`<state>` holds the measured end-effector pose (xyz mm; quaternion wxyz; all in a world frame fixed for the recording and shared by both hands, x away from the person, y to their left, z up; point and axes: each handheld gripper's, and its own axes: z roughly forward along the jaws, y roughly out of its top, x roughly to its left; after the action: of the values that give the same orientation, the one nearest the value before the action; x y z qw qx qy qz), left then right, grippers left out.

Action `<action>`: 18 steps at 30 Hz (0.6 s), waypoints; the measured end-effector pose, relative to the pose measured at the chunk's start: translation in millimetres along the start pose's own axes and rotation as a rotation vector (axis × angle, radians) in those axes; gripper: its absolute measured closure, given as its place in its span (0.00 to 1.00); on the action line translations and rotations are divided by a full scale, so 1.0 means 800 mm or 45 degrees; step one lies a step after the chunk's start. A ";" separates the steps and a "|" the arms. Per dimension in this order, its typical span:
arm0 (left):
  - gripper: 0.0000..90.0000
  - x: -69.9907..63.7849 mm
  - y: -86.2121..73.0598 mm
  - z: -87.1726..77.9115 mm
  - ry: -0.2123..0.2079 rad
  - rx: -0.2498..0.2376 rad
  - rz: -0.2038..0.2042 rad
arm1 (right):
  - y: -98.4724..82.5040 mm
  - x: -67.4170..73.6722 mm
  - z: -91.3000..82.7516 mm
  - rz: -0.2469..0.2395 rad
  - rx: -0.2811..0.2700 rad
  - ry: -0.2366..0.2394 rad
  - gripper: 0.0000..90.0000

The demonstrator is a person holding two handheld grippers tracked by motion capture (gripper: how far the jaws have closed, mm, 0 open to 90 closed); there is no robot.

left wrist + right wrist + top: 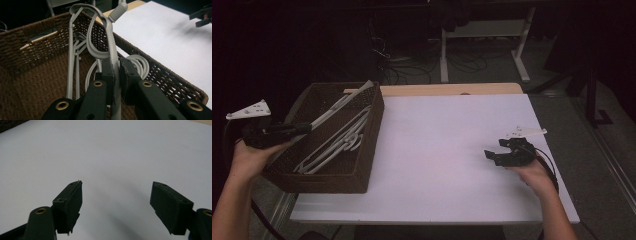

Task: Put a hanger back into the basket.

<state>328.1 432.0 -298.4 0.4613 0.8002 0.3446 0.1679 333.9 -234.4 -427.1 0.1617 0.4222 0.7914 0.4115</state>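
We've got the left gripper (115, 72) clamped on a grey hanger (113, 47), its long arm running straight ahead from our jaws and up over the far rim of the wicker basket (160, 70). More hangers (337, 145) lie in the basket below our grip, perhaps three or four, hard to count in this dim light. Our right gripper (501, 150) waits well off to the side over the white table (442, 150), jaws apart, nothing between them.
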 end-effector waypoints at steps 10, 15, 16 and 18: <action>0.92 0.005 -0.017 0.016 0.021 0.097 0.006 | -0.001 0.000 0.001 0.001 0.004 -0.004 0.28; 0.92 0.008 -0.021 0.030 0.009 0.150 0.003 | -0.001 0.001 0.000 0.002 0.004 -0.003 0.28; 0.92 0.009 -0.023 0.030 0.010 0.157 0.002 | -0.001 0.000 -0.001 0.000 0.001 -0.004 0.28; 0.92 0.011 -0.026 0.029 -0.002 0.158 -0.019 | -0.001 0.000 -0.002 0.002 -0.002 -0.004 0.28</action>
<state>340.0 430.7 -328.7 0.4125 0.8248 0.3597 0.1421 332.9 -235.3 -426.7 0.1629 0.4233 0.7906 0.4114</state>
